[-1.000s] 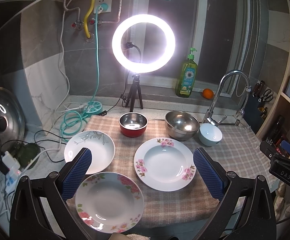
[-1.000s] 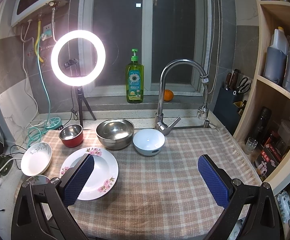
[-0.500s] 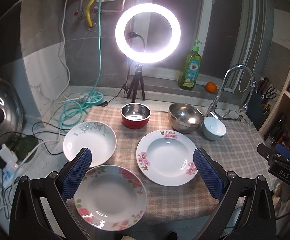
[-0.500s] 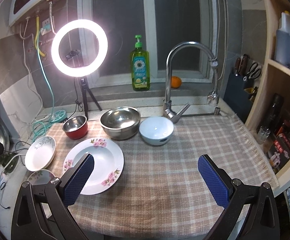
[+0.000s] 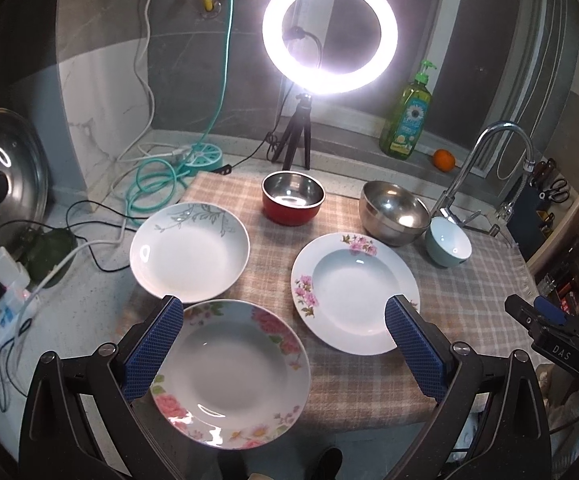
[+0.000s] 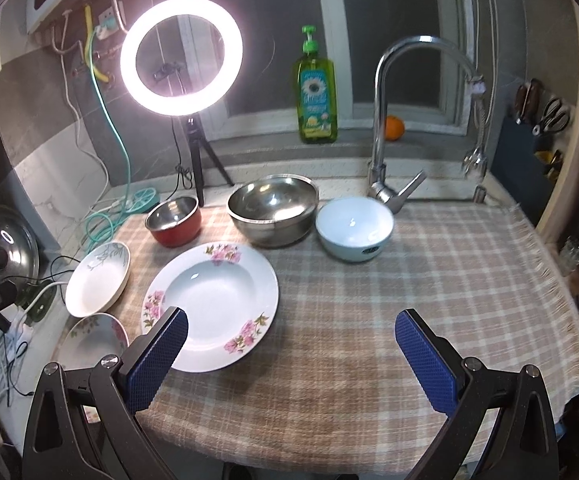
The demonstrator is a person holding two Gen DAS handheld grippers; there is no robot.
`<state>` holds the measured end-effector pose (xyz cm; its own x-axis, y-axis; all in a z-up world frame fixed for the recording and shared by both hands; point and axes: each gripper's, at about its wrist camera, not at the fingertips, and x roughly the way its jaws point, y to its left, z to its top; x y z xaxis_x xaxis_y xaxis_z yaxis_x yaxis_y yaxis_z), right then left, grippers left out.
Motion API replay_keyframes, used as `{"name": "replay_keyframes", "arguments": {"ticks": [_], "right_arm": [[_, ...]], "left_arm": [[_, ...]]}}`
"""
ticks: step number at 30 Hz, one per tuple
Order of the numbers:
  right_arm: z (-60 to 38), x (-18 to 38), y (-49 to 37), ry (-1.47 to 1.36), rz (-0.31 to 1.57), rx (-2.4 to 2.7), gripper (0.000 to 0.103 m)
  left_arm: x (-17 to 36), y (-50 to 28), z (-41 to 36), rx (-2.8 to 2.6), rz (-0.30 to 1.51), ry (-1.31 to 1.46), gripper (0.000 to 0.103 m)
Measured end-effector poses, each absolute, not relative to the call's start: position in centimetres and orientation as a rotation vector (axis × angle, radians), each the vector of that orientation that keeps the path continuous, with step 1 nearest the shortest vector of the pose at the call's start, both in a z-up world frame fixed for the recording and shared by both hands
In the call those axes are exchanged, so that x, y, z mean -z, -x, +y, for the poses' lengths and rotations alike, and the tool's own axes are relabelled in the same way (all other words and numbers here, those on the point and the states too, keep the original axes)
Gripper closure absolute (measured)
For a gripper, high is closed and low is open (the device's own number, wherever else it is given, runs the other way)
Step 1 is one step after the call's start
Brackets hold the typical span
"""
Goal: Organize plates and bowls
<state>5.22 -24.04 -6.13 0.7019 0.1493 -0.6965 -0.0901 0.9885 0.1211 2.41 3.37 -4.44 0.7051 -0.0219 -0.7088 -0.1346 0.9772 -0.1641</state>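
Each gripper point(image 5: 281, 350) point(image 6: 291, 354) has black arms, silver screws, blue textured pads.

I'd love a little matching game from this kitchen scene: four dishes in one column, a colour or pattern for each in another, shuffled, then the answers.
Dishes:
1. small bowl nearest the ring light
2. bowl by the tap
3. plate at far left
4. plate nearest the left tool

Looks:
A. grey leafy sprig
B. big pink blooms on the rim
C. red outside, steel inside
D. pale blue outside

Pairs: 1-C, 2-D, 3-A, 4-B
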Motion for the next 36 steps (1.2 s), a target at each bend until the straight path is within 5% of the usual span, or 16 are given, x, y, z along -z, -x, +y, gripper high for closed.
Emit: {"name": "replay_keyframes", "arguments": {"ticks": [12, 23, 32, 36], "right_arm": [[-24.1, 8.7, -8.2, -0.13, 0.864, -0.177, 0.009], [-24.6, 10.8, -10.9, -0.219, 0.942, -0.249, 0.044], [-25.0, 12.9, -13.1, -0.293, 1.01, -0.297, 0.062], [-25.4, 14.0, -14.3, -0.345, 1.045, -0.319, 0.066]], "left_arm": [[7.0, -5.7, 3.7, -0.009, 0.884, 0.214, 0.016], [9.5, -9.2, 4.4, 0.055, 0.974, 0.295, 0.034], [11.4, -11.8, 4.6, 0.114, 1.042, 0.33, 0.06], [12.7, -13.2, 5.1, 0.135, 1.089, 0.373, 0.061]]}}
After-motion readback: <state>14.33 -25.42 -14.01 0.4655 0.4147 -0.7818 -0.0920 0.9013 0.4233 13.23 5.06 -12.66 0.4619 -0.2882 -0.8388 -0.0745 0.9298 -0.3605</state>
